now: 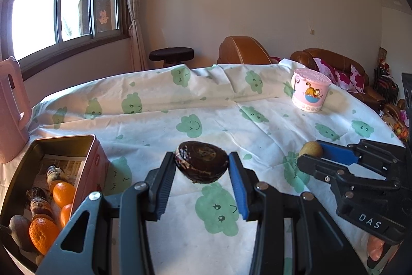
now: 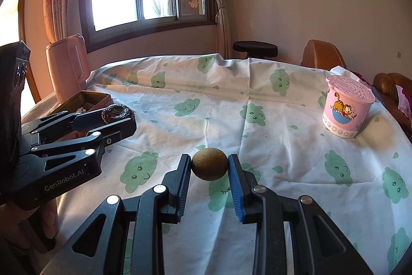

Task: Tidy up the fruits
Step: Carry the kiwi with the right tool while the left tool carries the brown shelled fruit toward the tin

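My left gripper point(image 1: 202, 165) is shut on a dark, wrinkled brown fruit point(image 1: 201, 162), held above the tablecloth. To its lower left stands an open metal tin point(image 1: 85, 172) holding oranges point(image 1: 63, 193) and several dark fruits. My right gripper point(image 2: 209, 166) is shut on a small round yellow-brown fruit point(image 2: 209, 163), also lifted over the cloth. In the left wrist view the right gripper point(image 1: 312, 155) shows at the right with that small fruit point(image 1: 310, 149) at its tips. In the right wrist view the left gripper point(image 2: 121, 117) sits at the left, carrying the dark fruit point(image 2: 117, 113) in front of the tin point(image 2: 85, 98).
A white tablecloth point(image 1: 206, 115) with green clouds covers the table. A pink lidded cartoon cup point(image 1: 309, 92) stands at the far right. A pink jug point(image 2: 68, 63) stands at the left edge behind the tin. Brown sofas and a dark stool lie beyond the table.
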